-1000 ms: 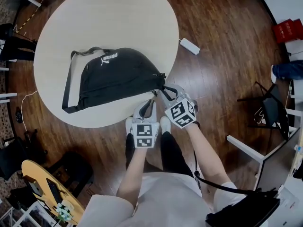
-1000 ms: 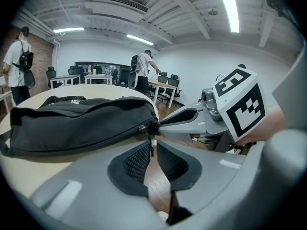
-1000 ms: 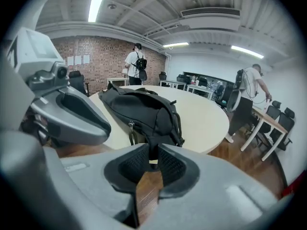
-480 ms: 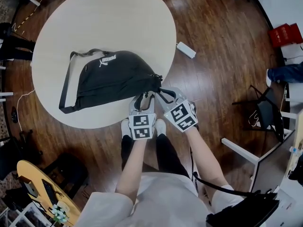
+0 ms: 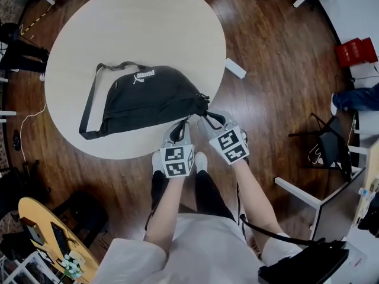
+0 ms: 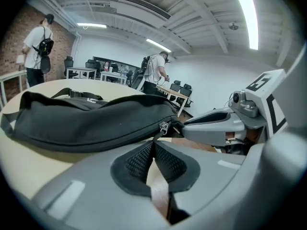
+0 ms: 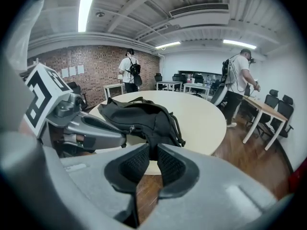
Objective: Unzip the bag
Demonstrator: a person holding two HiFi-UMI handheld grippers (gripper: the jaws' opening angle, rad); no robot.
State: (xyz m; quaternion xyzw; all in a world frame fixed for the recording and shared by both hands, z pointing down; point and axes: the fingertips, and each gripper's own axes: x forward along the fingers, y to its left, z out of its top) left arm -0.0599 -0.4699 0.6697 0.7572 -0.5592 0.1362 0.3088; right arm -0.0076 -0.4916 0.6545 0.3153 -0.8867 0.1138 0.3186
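head view, bag: a black bag (image 5: 145,99) is laid on the round pale table (image 5: 89,28), with its strap (image 5: 89,102) looped at the left and its right end at the table's near right edge.
head view, grippers: the left gripper (image 5: 187,123) and the right gripper (image 5: 205,115) are held side by side at that right end.
left gripper view, jaws: the tips are closed on the zip pull (image 6: 159,133), on which they have just been closing.
left gripper view, bag: the bag is stretched away to the left, and the right gripper is seen just right of the slider (image 6: 164,126).
right gripper view, jaws: the pads are pressed on a fold of the bag's black end, on which they have just been closing.
right gripper view, surroundings: the left gripper is seen at the left, at the bag; two people (image 7: 129,71) are seen far off.
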